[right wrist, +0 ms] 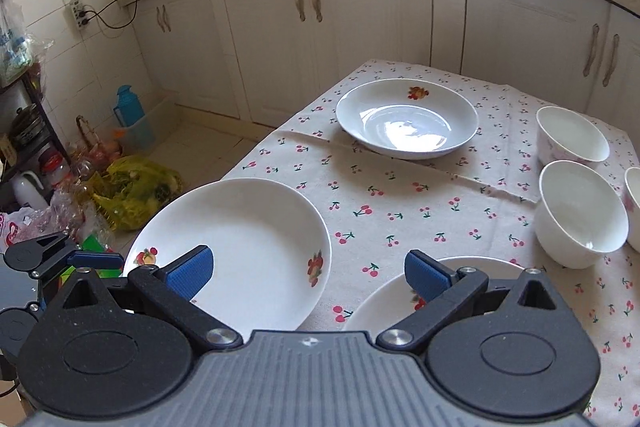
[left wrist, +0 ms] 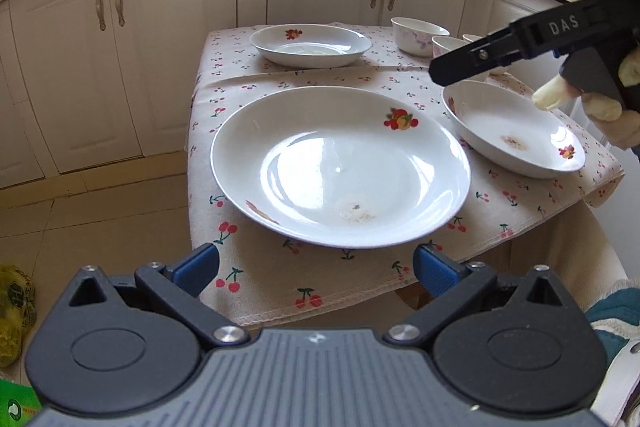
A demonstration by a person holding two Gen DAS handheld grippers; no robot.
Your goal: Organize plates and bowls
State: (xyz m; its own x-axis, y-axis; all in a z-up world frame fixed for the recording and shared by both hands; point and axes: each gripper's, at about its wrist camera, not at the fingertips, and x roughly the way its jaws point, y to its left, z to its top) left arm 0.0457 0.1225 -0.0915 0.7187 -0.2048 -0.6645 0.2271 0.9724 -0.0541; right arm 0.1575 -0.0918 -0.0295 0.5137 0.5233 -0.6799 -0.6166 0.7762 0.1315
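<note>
Nearest the left wrist camera is the left tool [left wrist: 316, 269], its blue pads spread wide and grasping nothing. Directly ahead of it, just past the near edge of the worktop [left wrist: 280, 291], lies the large plate [left wrist: 340, 167], flat on the cherry-print cloth, with a small food stain near its near rim. The plate's near rim sits between the two pads in line of sight, though clearly beyond them and not touched.

The right tool [right wrist: 308, 273] is likewise released, empty, and hangs above the gap between the large plate [right wrist: 240, 247] on its left and the stained plate [right wrist: 400, 291] beneath its right pad. From the left wrist view the right tool [left wrist: 440, 75] is seen held by a gloved hand [left wrist: 588, 103] over the stained plate [left wrist: 516, 131].

A third plate [right wrist: 406, 121] rests at the far side of the worktop, well apart from both tools. Three bowls stand along the right edge; the nearest bowl [right wrist: 580, 215] is just beside the stained plate.

Judgement: nothing is stacked yet. The left tool is nearer the large plate, the right nearer the stained plate; either rim lies straight ahead and low.

The third bowl is cut off at the frame edge. The stained plate's near half is hidden behind the right tool's body.
</note>
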